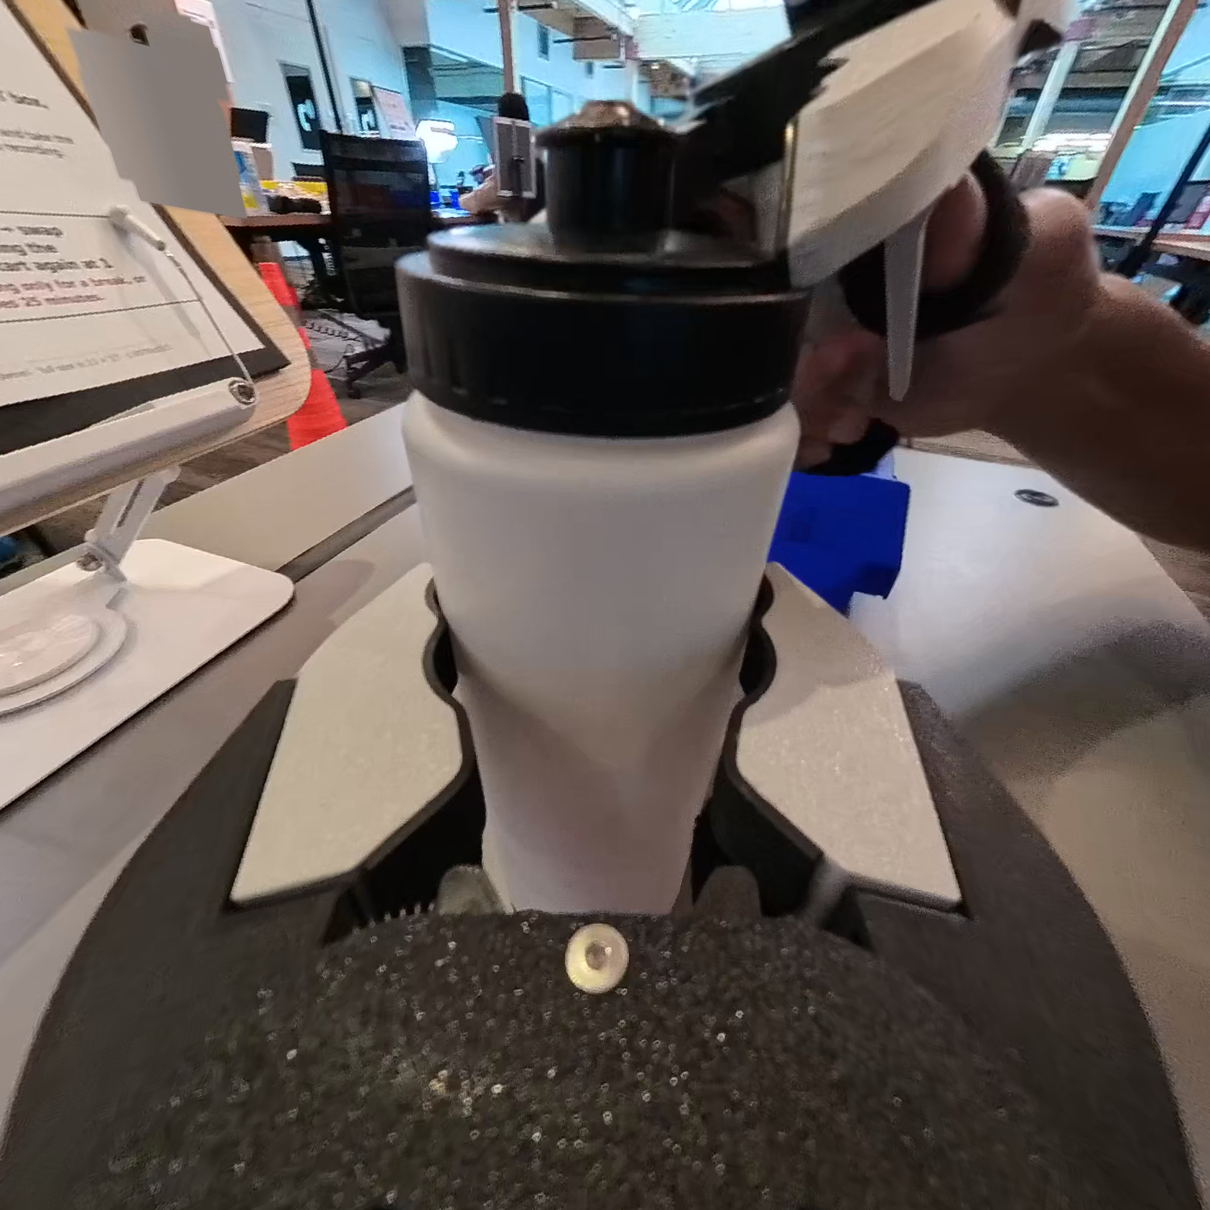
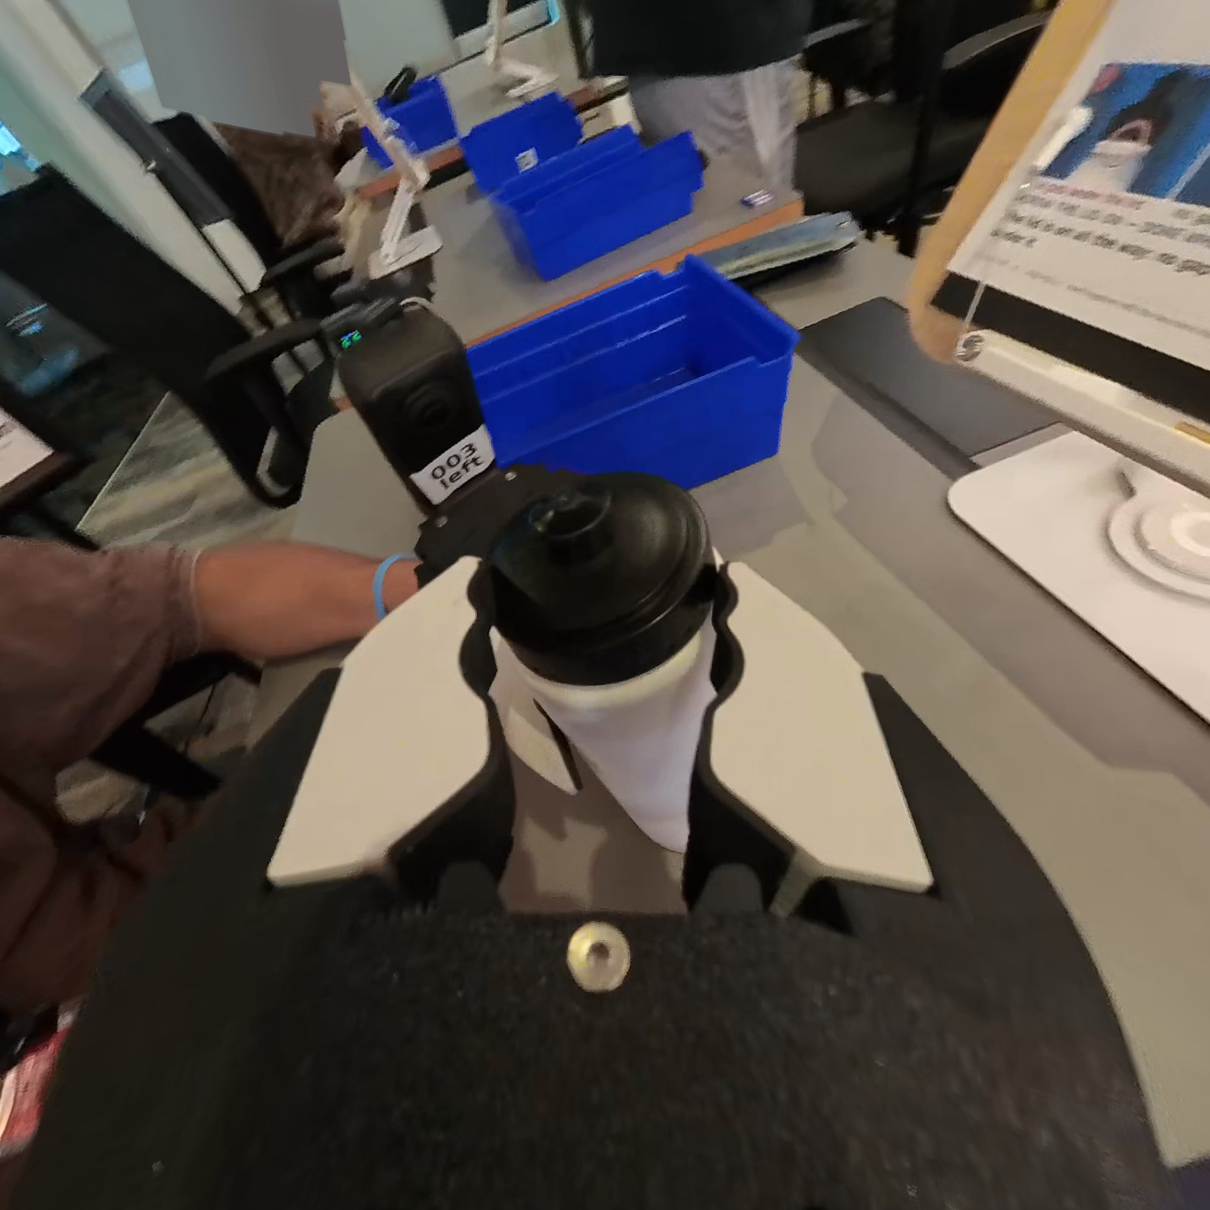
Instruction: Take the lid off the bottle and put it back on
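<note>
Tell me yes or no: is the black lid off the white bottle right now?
No: in the left wrist view the black lid sits on top of the white bottle, covering its mouth.

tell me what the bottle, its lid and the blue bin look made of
Bottle: matte white, smooth with no seams, likely coated metal or plastic. Lid: black plastic by its look, slightly glossy with moulded rings. Blue bin: shiny rigid plastic with moulded ridges.

We see even, bright indoor light, soft shadows on the table (image 2: 851,524). Strong fisheye bend at edges. Motion blur smears the bottle (image 1: 599,589), the signs, the background; gripper bases stay sharpest.
</note>
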The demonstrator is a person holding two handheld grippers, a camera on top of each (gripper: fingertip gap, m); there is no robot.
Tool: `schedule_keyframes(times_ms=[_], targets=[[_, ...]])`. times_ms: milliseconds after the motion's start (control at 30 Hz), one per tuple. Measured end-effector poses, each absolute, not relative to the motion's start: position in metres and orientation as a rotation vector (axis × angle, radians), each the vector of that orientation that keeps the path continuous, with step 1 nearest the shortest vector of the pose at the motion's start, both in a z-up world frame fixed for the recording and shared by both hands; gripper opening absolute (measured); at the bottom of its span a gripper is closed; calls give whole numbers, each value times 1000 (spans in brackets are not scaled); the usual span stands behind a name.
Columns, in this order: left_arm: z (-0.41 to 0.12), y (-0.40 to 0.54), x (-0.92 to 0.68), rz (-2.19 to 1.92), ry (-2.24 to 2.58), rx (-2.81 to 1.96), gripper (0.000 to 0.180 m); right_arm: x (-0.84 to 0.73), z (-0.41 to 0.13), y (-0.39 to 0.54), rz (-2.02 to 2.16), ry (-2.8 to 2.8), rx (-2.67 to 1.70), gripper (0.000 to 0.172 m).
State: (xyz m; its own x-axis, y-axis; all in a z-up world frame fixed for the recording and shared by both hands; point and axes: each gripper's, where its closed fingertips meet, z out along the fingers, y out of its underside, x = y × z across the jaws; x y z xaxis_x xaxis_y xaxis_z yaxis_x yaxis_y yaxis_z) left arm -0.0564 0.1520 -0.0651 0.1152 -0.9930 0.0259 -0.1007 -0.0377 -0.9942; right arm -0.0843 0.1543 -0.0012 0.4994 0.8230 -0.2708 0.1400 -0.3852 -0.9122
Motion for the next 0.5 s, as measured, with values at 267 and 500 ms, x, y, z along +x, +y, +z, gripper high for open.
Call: schedule_keyframes(times_ms=[267,500], targets=[[-66,152,-55,-1048,1174,-1376,86,-82,0,155,852,-730,-1880,65],[-65,144,-53,-1166,1233,-1309,86,-65,16,141,866,-1326,-1608,90]])
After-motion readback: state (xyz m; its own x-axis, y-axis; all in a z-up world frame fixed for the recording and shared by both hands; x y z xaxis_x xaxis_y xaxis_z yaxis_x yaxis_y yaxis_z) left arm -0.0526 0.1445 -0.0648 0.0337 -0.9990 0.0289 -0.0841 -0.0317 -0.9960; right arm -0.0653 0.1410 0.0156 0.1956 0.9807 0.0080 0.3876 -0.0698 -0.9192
